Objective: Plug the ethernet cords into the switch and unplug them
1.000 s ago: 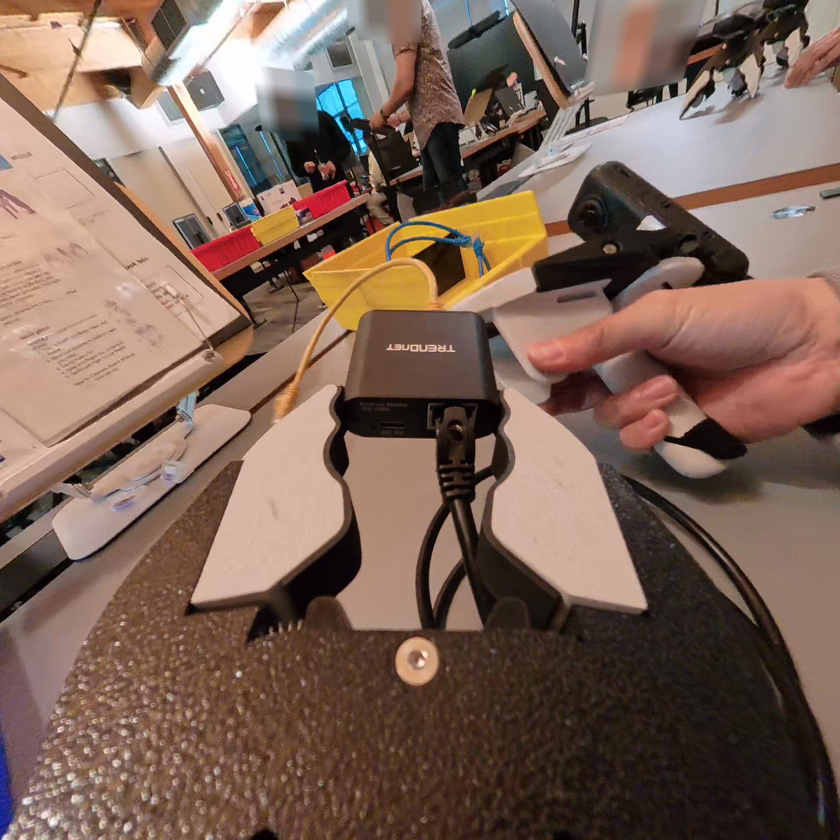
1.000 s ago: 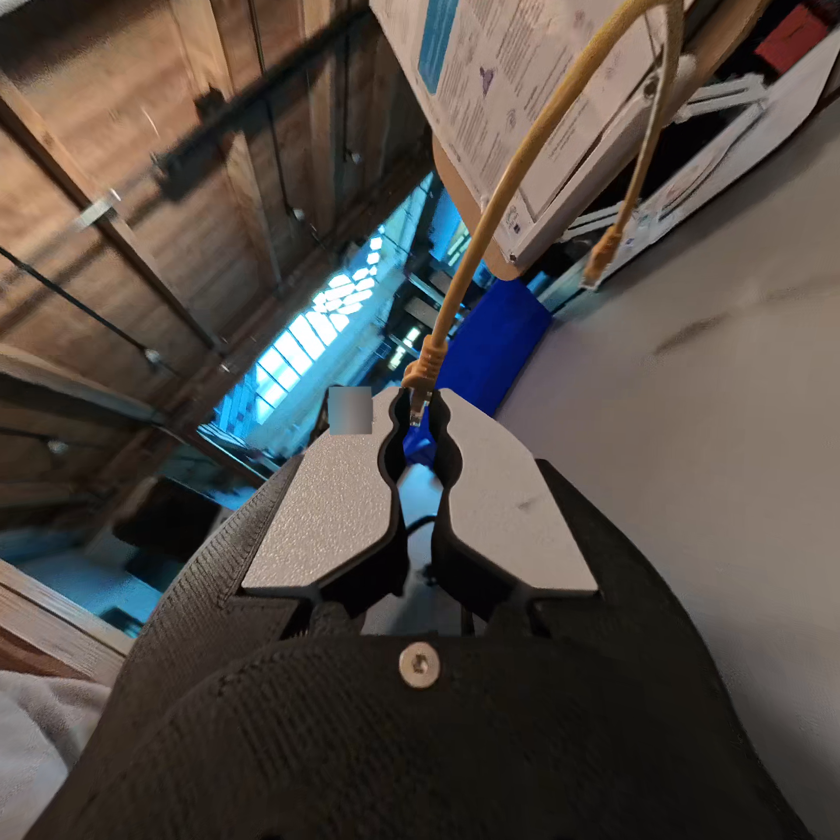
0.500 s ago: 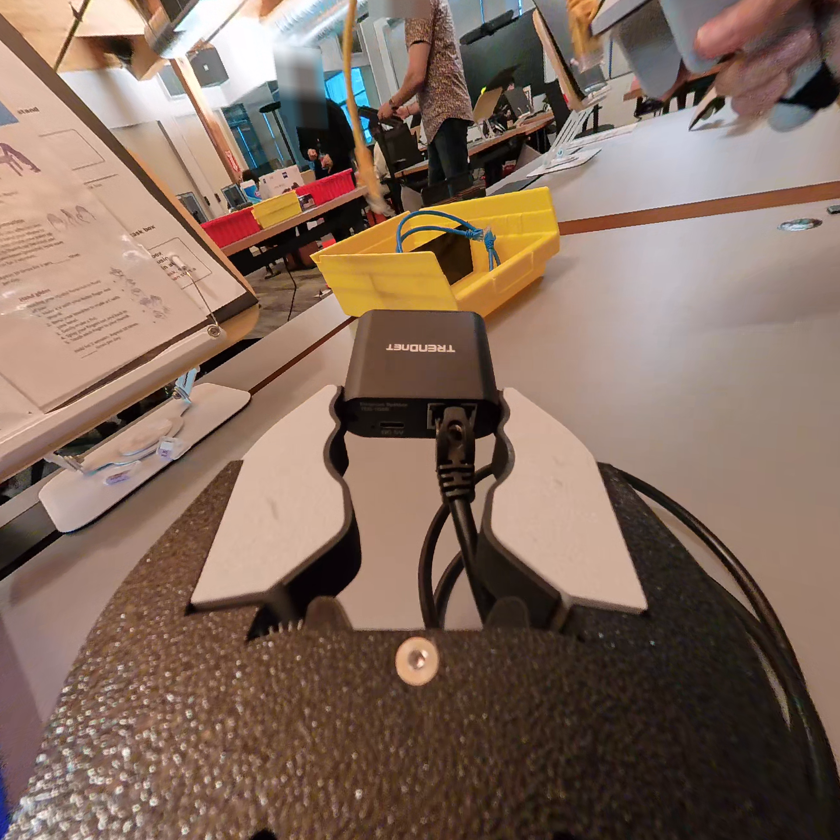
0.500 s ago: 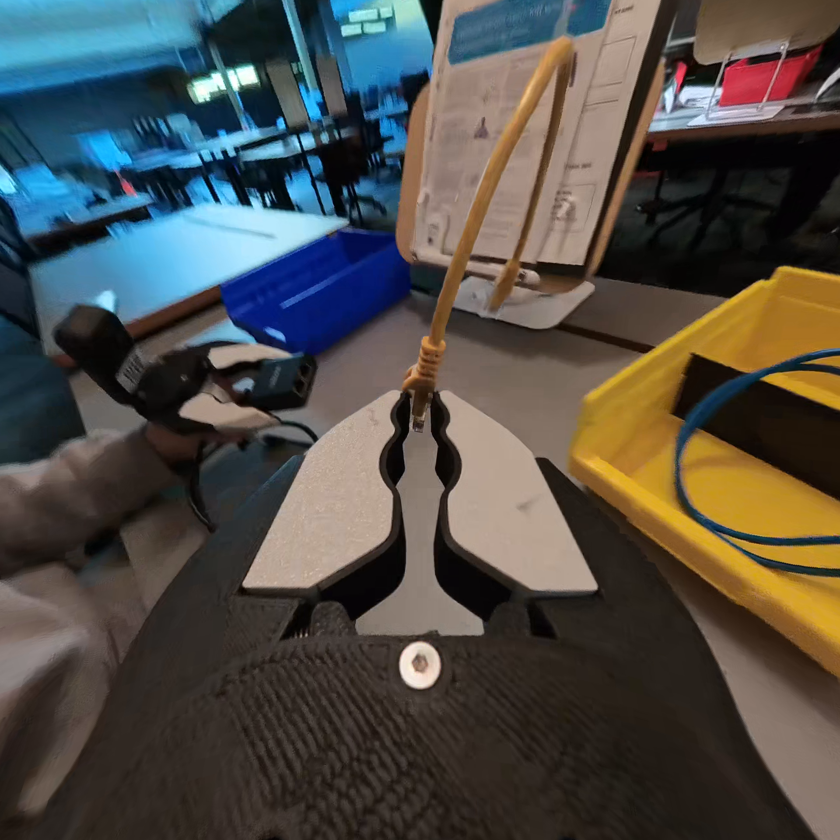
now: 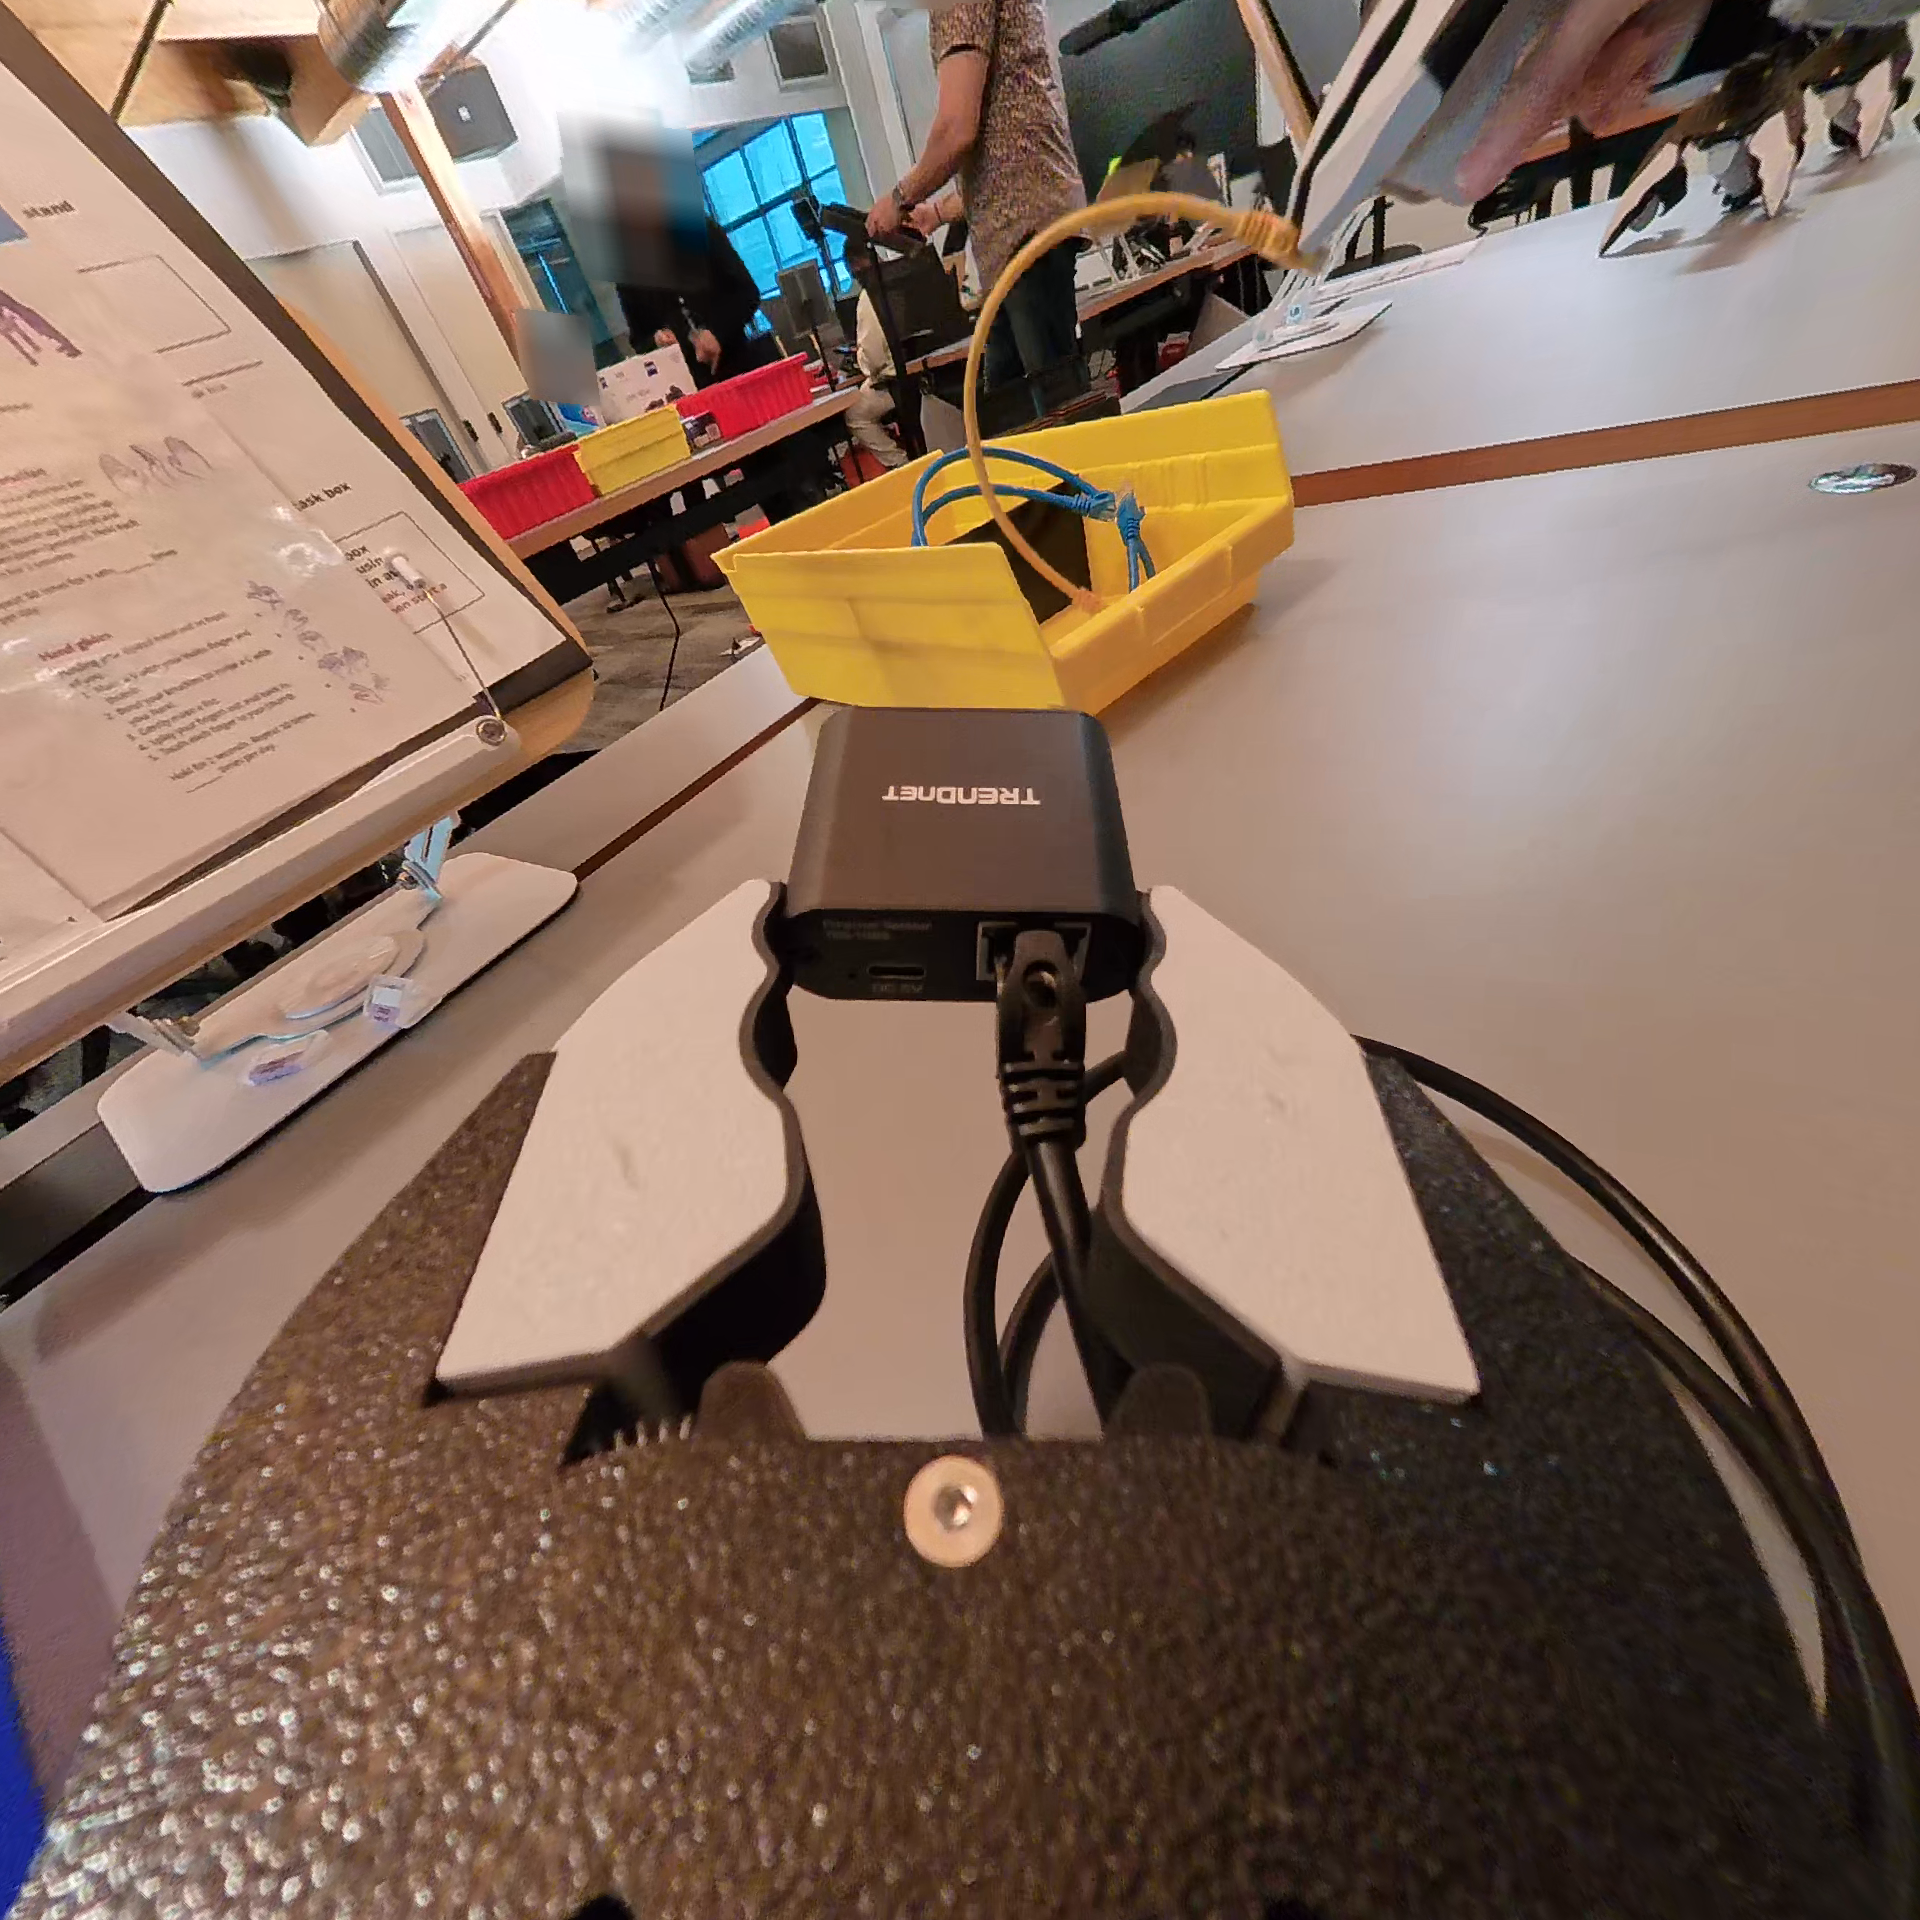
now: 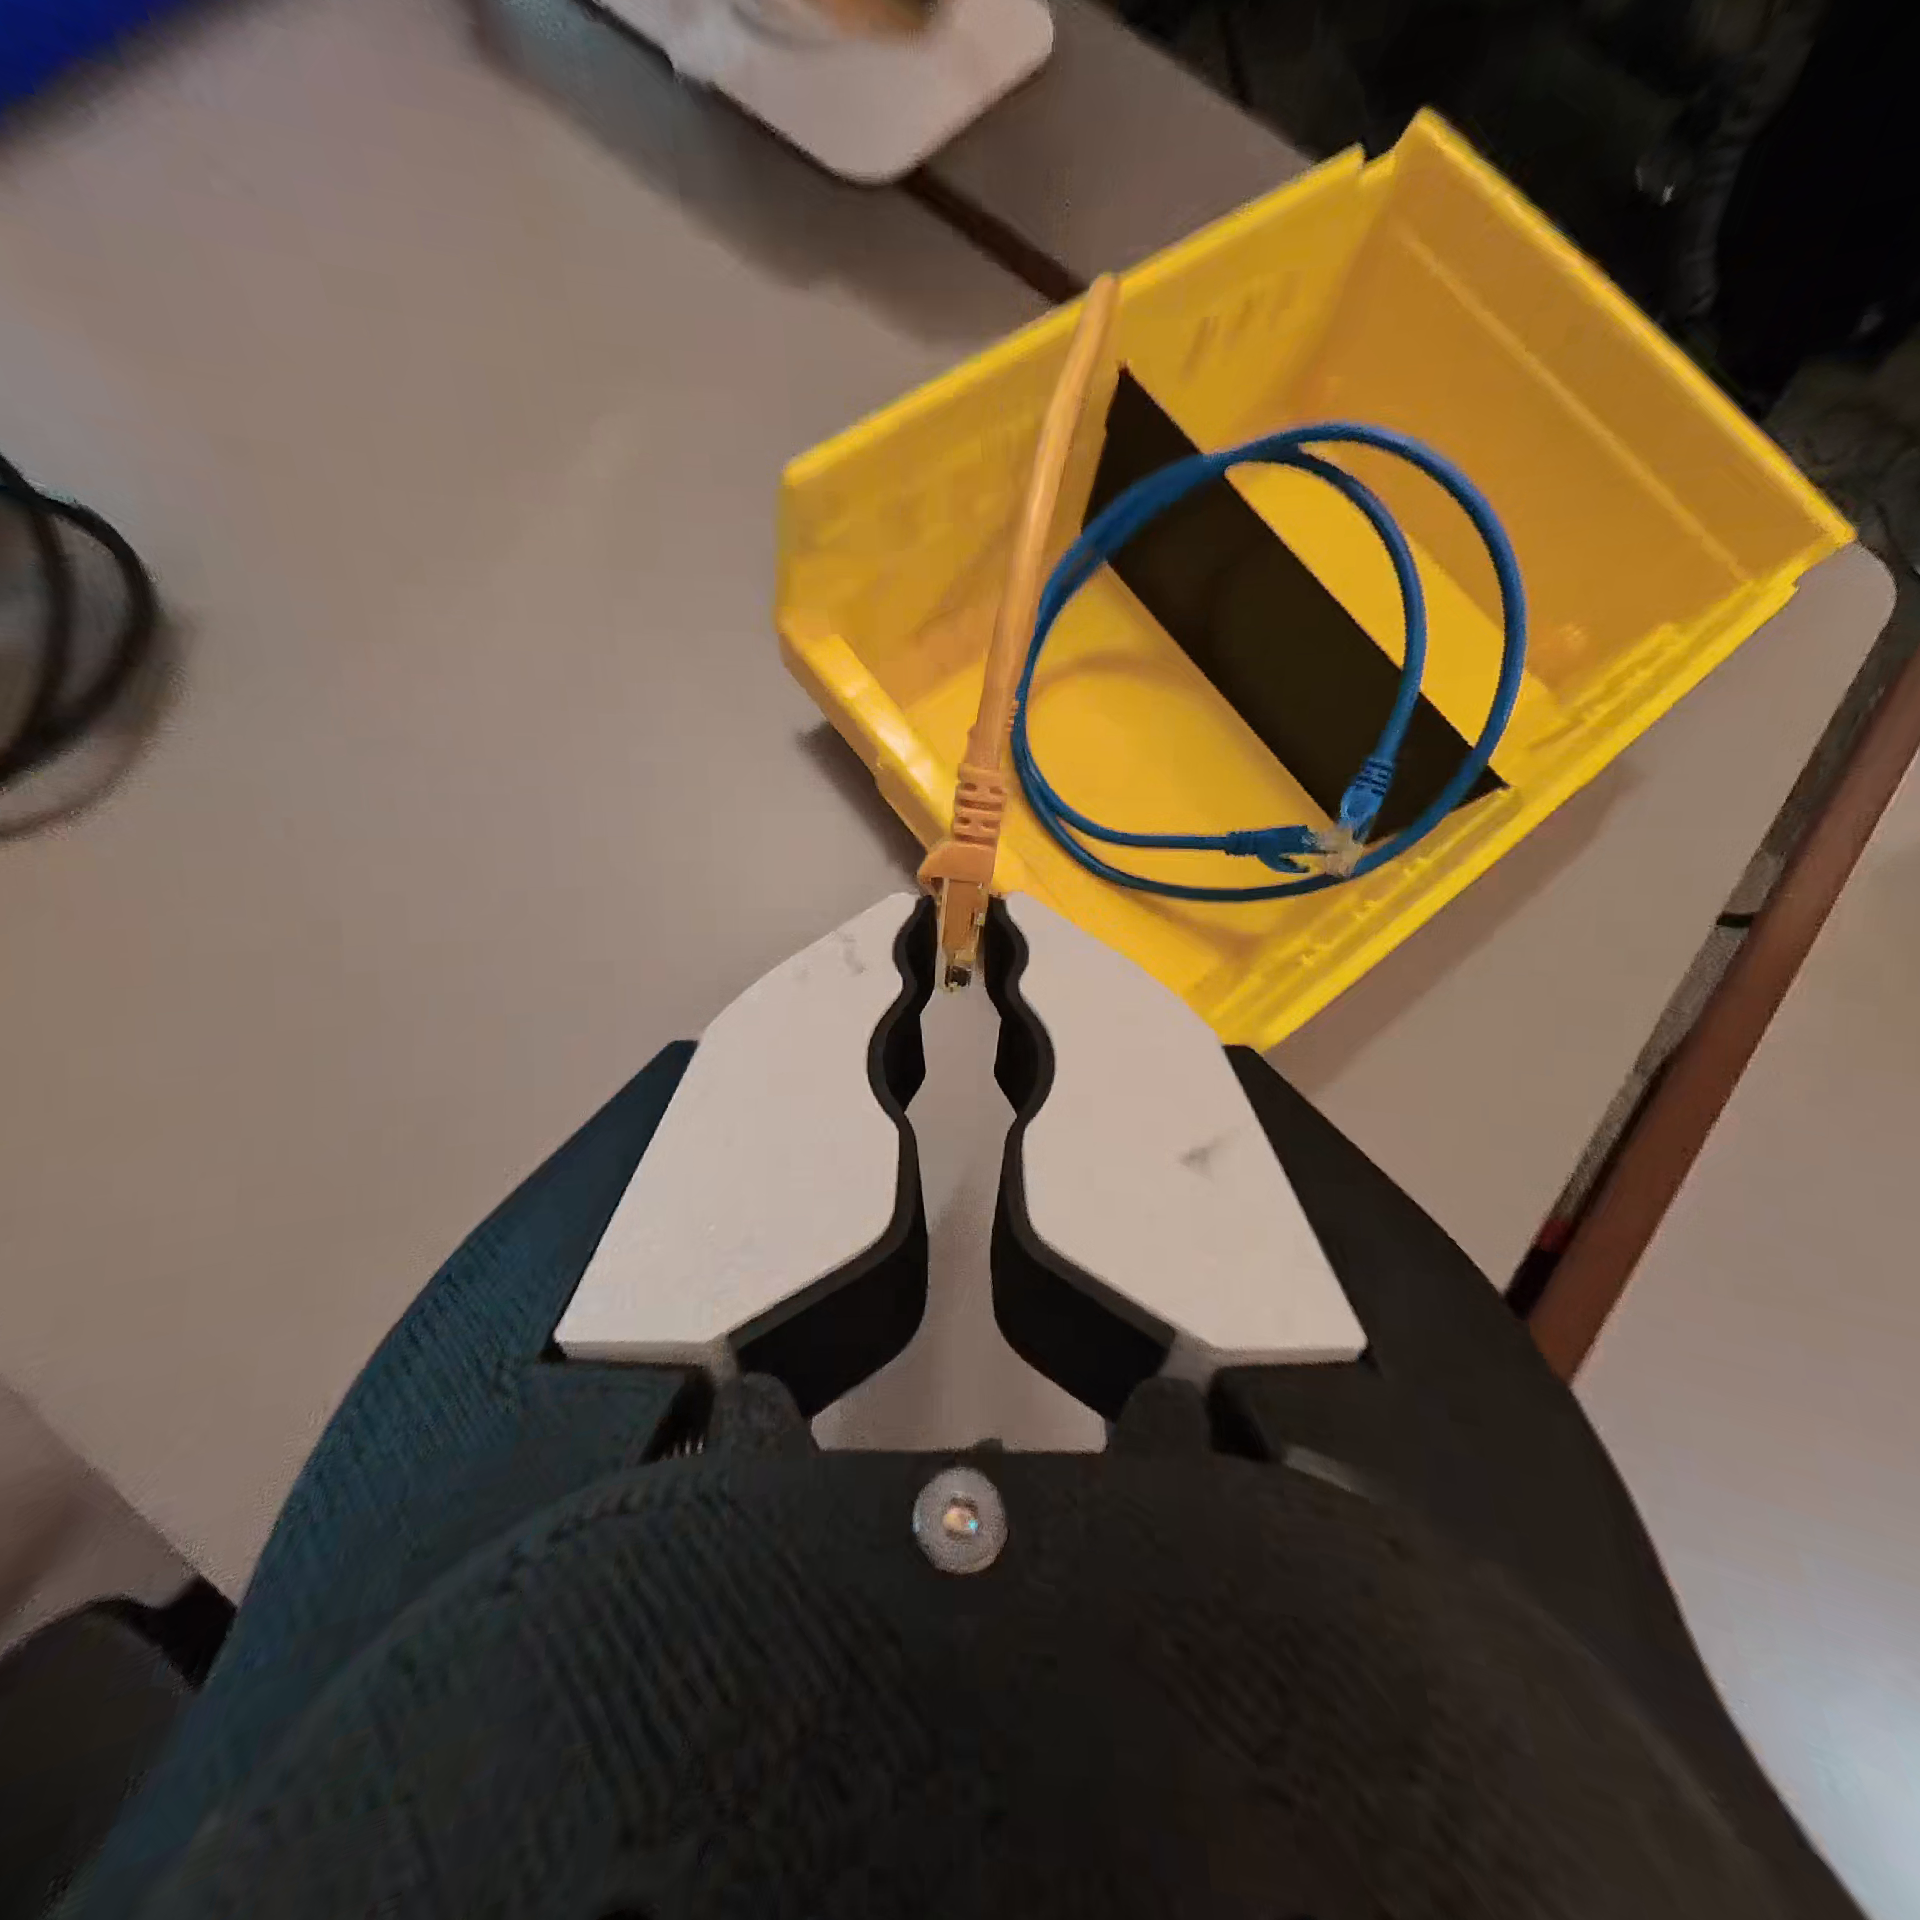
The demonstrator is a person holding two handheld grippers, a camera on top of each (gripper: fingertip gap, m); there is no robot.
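Observation:
My left gripper (image 5: 958,914) is shut on the black switch (image 5: 956,831) and holds it on the grey table. A black cord (image 5: 1039,1049) is plugged into its near face. My right gripper (image 6: 958,914) is shut on the plug of the yellow ethernet cord (image 6: 1029,561) and points down over the yellow bin (image 6: 1558,343). In the left wrist view the right gripper (image 5: 1309,244) is high at the top right, and the yellow cord (image 5: 977,343) hangs from it into the bin (image 5: 904,623). A blue ethernet cord (image 6: 1455,582) lies coiled in the bin.
A document stand (image 5: 208,582) with printed pages on a white base (image 5: 312,1029) stands at the left. The bin has a black divider (image 6: 1288,592). The black cord loops on the table at the right (image 5: 1714,1351). People and tables with red and yellow bins are behind. The tips of one gripper are about 35 cm away from the tips of the other.
My right gripper has swung from beside the switch up and over the yellow bin, carrying the yellow cord; its free end now hangs into the bin. The left gripper and switch have stayed put.

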